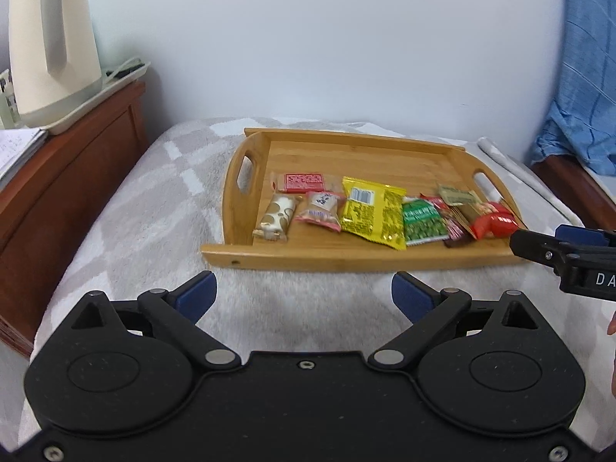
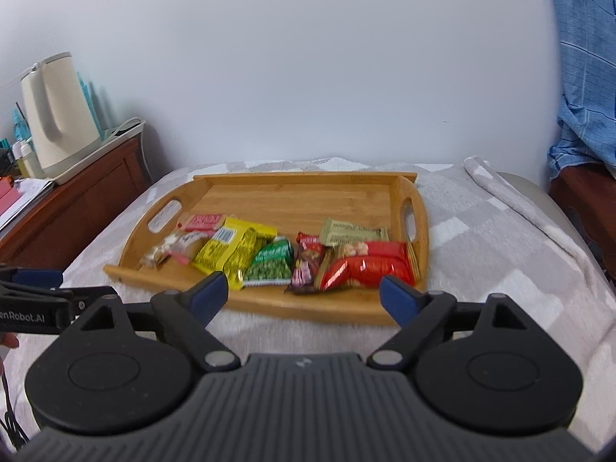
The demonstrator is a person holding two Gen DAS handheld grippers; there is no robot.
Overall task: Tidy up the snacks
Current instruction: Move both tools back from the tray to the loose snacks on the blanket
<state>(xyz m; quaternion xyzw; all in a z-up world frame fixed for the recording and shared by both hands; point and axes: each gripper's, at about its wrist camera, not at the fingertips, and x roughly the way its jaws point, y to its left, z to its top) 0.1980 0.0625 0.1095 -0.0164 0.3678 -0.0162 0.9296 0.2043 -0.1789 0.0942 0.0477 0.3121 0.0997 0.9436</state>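
Snacks sit in a ragged row along the near half of your wooden tray (image 1: 246,258), which rests on the grey checked blanket (image 1: 127,231) with its long axis running left to right and a cut-out handle at each end. Running across: a white-and-gold bar (image 1: 275,217) pointing roughly toward you, a red flat packet (image 1: 304,182) behind it, a pink wrapped sweet (image 1: 321,211), a yellow pouch (image 1: 375,211) angled slightly, a green pea pack (image 1: 423,221), a dark slim bar (image 2: 306,265) lengthwise toward you, and a red pack (image 2: 369,263) lying crosswise by the right handle. Your left claw (image 1: 304,296) hangs short of the tray's near rail, tilted downward, blue pads spread wide with nothing between them. Your right claw (image 2: 304,296) is likewise wide open and empty, its pads over the tray's front edge. Only the right view shows an olive wrapper (image 2: 354,233) clearly behind the red pack, plus bottles beside the cream kettle (image 2: 57,115) on the wooden cabinet (image 2: 77,200); the left view catches the other claw's tip at its right edge.
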